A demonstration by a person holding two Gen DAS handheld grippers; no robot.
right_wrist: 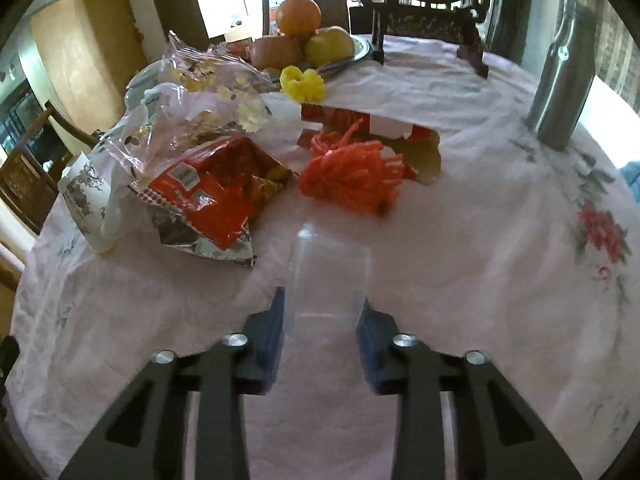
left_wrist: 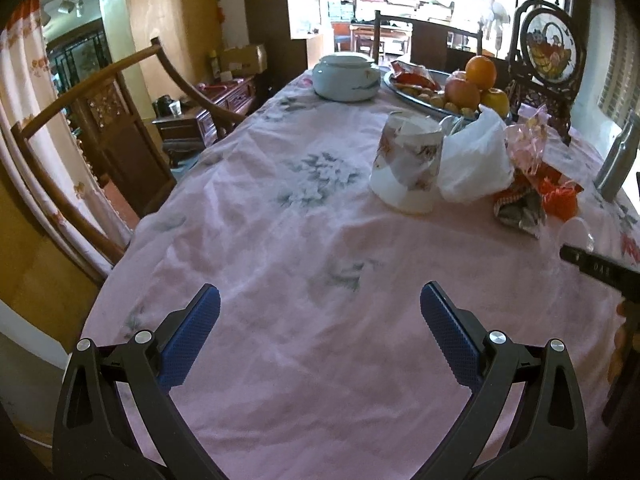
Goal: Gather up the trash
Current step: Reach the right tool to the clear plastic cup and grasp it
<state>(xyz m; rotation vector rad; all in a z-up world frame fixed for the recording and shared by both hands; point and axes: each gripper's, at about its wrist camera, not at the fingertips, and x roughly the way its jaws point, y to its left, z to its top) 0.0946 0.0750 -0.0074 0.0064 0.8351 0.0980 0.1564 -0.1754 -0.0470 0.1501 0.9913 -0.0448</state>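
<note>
The right gripper (right_wrist: 322, 306) stands at 6 o'clock over the pink floral tabletop (right_wrist: 480, 240), its blue pads closed against the sides of a clear plastic cup (right_wrist: 330, 276) lying on the cloth. At 10 o'clock lies a torn red snack bag (right_wrist: 212, 196); an orange tassel bundle (right_wrist: 354, 174) sits just past the cup at 12. A grey bottle (right_wrist: 560, 80) stands at 2 o'clock.

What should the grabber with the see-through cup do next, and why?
Probably lift it a little. The right gripper has its blue pads against both sides of the clear plastic cup, which looks gripped but still low over the pink tablecloth. Raising it first should keep it from dragging into the red snack wrapper nearby.
</note>
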